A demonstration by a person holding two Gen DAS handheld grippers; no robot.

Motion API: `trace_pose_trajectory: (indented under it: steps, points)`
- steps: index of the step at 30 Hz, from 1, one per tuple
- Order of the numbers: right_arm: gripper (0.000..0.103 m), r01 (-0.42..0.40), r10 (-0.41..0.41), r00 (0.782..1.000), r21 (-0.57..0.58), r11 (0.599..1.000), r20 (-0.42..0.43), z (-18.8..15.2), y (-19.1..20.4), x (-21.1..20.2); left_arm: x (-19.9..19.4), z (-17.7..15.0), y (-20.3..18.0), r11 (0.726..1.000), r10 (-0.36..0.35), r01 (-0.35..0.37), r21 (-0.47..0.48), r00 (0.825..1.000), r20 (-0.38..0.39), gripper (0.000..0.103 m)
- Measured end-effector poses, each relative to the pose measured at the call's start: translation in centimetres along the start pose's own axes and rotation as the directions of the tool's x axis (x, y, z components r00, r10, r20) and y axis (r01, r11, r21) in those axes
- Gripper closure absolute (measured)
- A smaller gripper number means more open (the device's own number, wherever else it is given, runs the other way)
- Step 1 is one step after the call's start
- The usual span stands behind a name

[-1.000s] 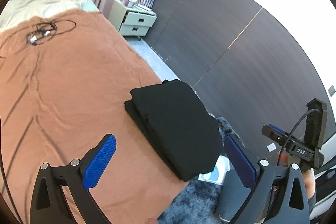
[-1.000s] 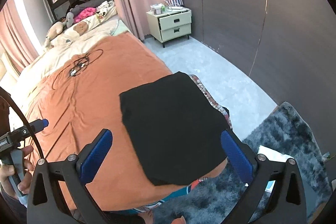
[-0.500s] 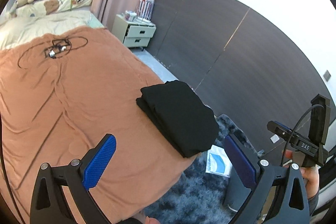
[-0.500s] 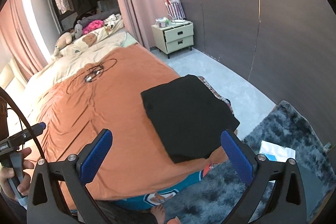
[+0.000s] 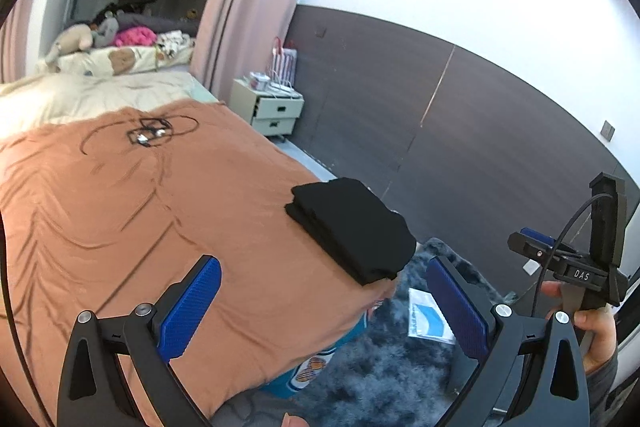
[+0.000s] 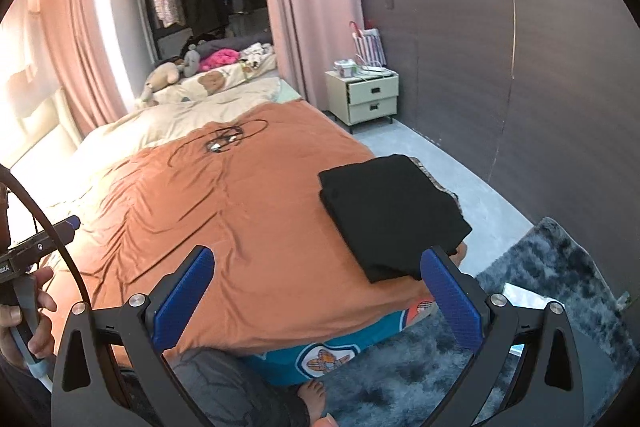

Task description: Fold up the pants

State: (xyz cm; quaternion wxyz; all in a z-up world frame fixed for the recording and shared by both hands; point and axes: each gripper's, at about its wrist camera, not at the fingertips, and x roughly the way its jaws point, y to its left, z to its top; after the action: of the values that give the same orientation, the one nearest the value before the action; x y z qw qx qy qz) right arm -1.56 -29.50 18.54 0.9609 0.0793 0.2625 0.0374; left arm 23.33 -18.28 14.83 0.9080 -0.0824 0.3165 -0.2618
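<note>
The black pants (image 5: 352,223) lie folded in a neat stack at the right corner of the bed's orange cover (image 5: 160,211); they also show in the right wrist view (image 6: 392,211). My left gripper (image 5: 324,307) is open and empty, held above the bed's foot edge, well back from the pants. My right gripper (image 6: 316,299) is open and empty, also raised and back from the stack. The right gripper's body shows at the right of the left wrist view (image 5: 580,267).
A coiled black cable (image 6: 224,139) lies far up the orange cover. A cream nightstand (image 6: 366,95) stands by the dark wall. A grey shaggy rug (image 6: 552,299) with a white-blue packet (image 5: 428,319) lies beside the bed. Pillows and toys (image 6: 200,75) are at the head.
Both grippers have pulled up and back from the folded pants, which now look smaller and farther. The pants have not moved.
</note>
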Motion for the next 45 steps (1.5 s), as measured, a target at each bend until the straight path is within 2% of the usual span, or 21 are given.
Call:
trace_pose_trajectory:
  steps: [9,15,20,25,30,36,45]
  points:
    - [0.0,-0.012,0.012,1.0,-0.02,1.0,0.012,-3.6,0.6,-2.2,-6.0,-3.1,0.2,0.997,0.068,-0.07,0.029,0.996,0.057,0.0]
    - [0.0,-0.011,0.013,0.997,-0.021,1.0,0.078,-6.3,2.0,-5.0,-9.3,-6.3,0.6,0.995,0.1,-0.102,0.011,0.99,0.098,0.0]
    - [0.0,0.001,0.003,0.995,-0.039,0.999,0.095,-9.3,2.9,-6.2,-11.0,-8.5,0.8,0.99,0.136,-0.138,0.004,0.982,0.127,0.0]
    - [0.0,-0.013,0.016,0.998,-0.05,0.999,0.067,-11.6,3.7,-5.8,-12.5,-10.4,1.0,0.983,0.179,-0.181,-0.001,0.971,0.157,0.0]
    - [0.0,-0.033,0.036,0.998,-0.046,0.998,0.058,-12.9,4.6,-5.4,-13.9,-12.1,1.2,0.977,0.21,-0.214,0.01,0.963,0.169,0.0]
    - [0.0,-0.016,0.019,0.998,-0.046,0.999,0.063,-14.9,6.2,-5.0,-15.2,-14.1,1.6,0.97,0.228,-0.239,0.035,0.954,0.193,0.0]
    - [0.0,-0.082,0.087,0.992,-0.06,0.995,0.091,-16.9,7.2,-6.1,-16.9,-16.8,2.9,0.967,0.25,-0.256,0.004,0.945,0.212,0.0]
